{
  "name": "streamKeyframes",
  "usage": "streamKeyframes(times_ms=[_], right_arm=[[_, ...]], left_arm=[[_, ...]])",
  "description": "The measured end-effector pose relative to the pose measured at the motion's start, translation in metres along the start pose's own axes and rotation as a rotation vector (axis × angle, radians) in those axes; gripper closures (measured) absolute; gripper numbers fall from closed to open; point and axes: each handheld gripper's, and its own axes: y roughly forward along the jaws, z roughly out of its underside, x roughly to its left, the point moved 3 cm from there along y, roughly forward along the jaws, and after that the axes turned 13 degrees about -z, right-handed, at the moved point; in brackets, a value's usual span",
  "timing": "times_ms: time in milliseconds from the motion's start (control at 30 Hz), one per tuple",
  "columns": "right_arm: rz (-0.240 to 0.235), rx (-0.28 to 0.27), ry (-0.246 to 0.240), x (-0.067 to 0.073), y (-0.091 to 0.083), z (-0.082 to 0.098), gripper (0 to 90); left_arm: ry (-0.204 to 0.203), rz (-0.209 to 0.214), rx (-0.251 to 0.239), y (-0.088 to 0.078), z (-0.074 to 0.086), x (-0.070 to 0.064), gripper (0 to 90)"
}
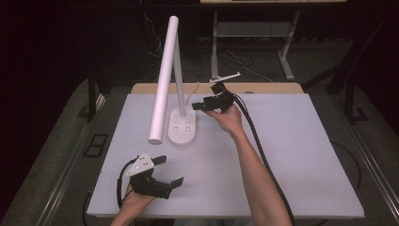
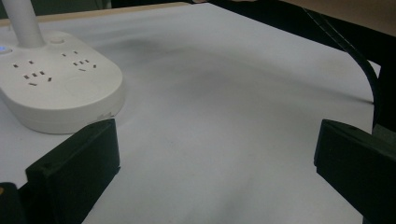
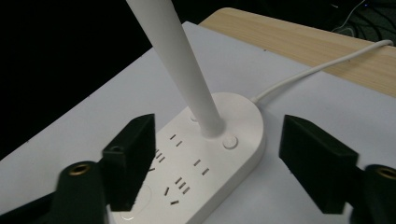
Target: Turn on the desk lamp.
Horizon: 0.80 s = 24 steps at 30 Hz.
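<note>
A white desk lamp stands at the back left of the white mat [image 1: 291, 155]. Its oval base [image 1: 182, 126] carries several sockets, and its long tube head [image 1: 162, 80] slants down toward the front. My right gripper [image 1: 200, 105] hovers just right of the base, pointing at it. In the right gripper view its jaws [image 3: 222, 158] stand apart on either side of the base [image 3: 205, 163] without touching it, below the stem [image 3: 187, 74] and a round button [image 3: 230, 142]. My left gripper [image 1: 169, 170] rests open near the front left, with bare mat between its jaws [image 2: 217, 158].
The lamp's white cord [image 3: 317, 70] runs off the back over the wooden table edge [image 1: 263, 88]. My right gripper's black cable [image 1: 261, 146] trails along the forearm across the mat. Metal desk legs [image 1: 287, 56] stand on the floor behind the table.
</note>
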Motion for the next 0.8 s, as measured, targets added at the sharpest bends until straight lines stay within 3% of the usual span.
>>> streamKeyframes(times_ms=[333,800], right_arm=[[-0.003,0.003,0.029,-0.01,0.012,0.006,44.3],[-0.016,-0.003,0.033,-0.019,0.03,0.014,61.0]], left_arm=[[0.0,-0.001,-0.001,-0.001,0.0,0.001,0.0],[0.001,0.001,-0.001,-0.001,0.0,0.001,0.0]])
